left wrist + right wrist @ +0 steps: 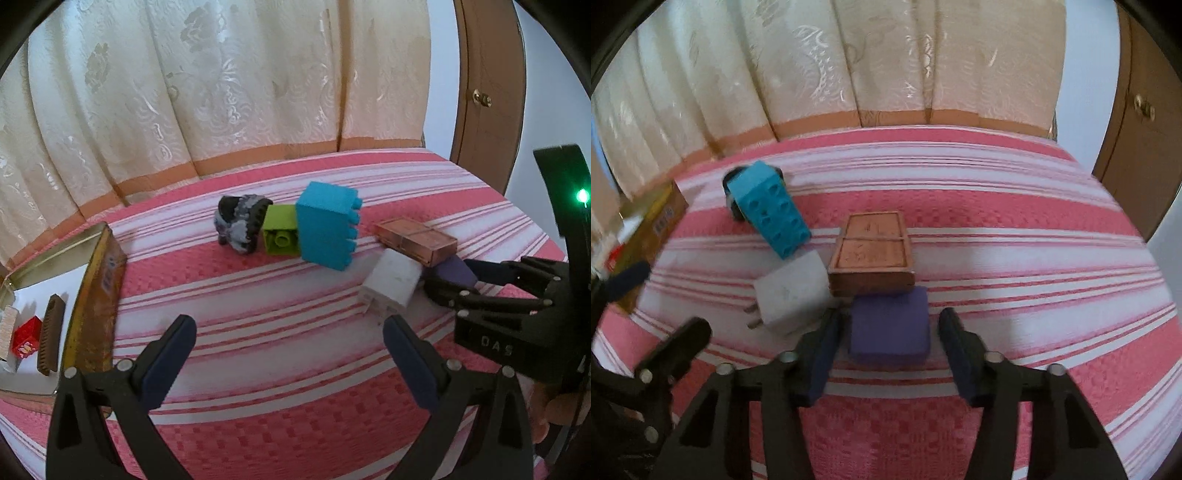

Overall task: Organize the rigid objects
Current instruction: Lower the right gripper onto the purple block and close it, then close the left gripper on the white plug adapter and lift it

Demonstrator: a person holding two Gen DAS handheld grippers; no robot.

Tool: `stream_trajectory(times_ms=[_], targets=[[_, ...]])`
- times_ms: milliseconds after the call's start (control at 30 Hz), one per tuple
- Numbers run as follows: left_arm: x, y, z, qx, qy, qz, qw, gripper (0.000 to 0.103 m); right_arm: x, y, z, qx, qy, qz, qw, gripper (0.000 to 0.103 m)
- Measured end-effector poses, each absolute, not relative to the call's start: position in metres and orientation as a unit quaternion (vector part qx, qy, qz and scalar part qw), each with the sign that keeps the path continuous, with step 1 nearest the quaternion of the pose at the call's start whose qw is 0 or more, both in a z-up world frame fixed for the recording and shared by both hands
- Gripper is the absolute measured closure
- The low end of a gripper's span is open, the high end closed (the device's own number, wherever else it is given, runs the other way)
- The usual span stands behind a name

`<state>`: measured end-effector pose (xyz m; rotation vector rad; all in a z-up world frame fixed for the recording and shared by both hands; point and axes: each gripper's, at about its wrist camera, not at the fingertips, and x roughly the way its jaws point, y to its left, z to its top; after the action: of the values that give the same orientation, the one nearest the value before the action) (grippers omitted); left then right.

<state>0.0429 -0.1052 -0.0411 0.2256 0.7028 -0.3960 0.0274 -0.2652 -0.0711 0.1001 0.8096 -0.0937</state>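
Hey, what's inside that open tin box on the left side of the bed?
In the left wrist view, the tin box holds a small red box, a brown ridged piece and a pale object at the edge. The frame edge cuts off the rest.

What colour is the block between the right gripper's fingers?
Purple block; clearest in the right wrist view.

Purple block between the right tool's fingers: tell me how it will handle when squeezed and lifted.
The purple block looks stiff and flat-sided, so probably a stable grip. It lies flat, unlikely to roll. It touches the brown box, which may shift.
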Motion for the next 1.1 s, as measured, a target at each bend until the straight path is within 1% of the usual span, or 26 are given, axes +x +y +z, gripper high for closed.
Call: stream_trajectory(times_ms=[67, 400, 567, 633, 700, 733, 767, 867, 933, 967, 1000, 1100], targets=[[0.043, -0.108, -0.043, 0.110, 0.345, -0.199, 0.911, 0.000, 0.024, -0.265, -0.071, 0.036, 0.392, -0.037, 0.918, 0.061], [0.046, -0.134, -0.048, 0.112, 0.358, -0.250, 0.893, 0.000, -0.009, -0.293, -0.075, 0.053, 0.391, -0.042, 0.918, 0.061], [0.055, -0.154, -0.051, 0.108, 0.369, -0.264, 0.884, 0.002, -0.019, -0.317, -0.078, 0.111, 0.380, -0.044, 0.917, 0.061], [0.060, -0.160, -0.053, 0.107, 0.379, -0.267, 0.880, 0.006, -0.020, -0.320, -0.078, 0.123, 0.377, -0.042, 0.917, 0.060], [0.065, -0.166, -0.056, 0.104, 0.394, -0.271, 0.872, 0.017, -0.019, -0.319, -0.078, 0.122, 0.377, -0.042, 0.917, 0.060], [0.068, -0.169, -0.058, 0.101, 0.402, -0.271, 0.869, 0.021, -0.019, -0.319, -0.078, 0.123, 0.377, -0.041, 0.917, 0.060], [0.071, -0.170, -0.060, 0.097, 0.410, -0.271, 0.866, 0.027, -0.020, -0.318, -0.078, 0.125, 0.376, -0.042, 0.917, 0.060], [0.074, -0.175, -0.061, 0.089, 0.415, -0.268, 0.865, 0.031, -0.020, -0.318, -0.078, 0.131, 0.375, -0.038, 0.917, 0.060], [0.071, -0.180, -0.061, 0.106, 0.413, -0.260, 0.866, 0.034, -0.019, -0.317, -0.079, 0.132, 0.375, -0.038, 0.917, 0.060], [0.070, -0.181, -0.062, 0.111, 0.411, -0.259, 0.867, 0.040, -0.019, -0.317, -0.079, 0.131, 0.375, -0.038, 0.917, 0.060], [0.068, -0.183, -0.061, 0.114, 0.409, -0.264, 0.866, 0.049, -0.018, -0.317, -0.079, 0.131, 0.375, -0.038, 0.917, 0.060], [0.068, -0.181, -0.060, 0.110, 0.407, -0.268, 0.866, 0.063, -0.019, -0.318, -0.079, 0.130, 0.375, -0.038, 0.917, 0.060]])
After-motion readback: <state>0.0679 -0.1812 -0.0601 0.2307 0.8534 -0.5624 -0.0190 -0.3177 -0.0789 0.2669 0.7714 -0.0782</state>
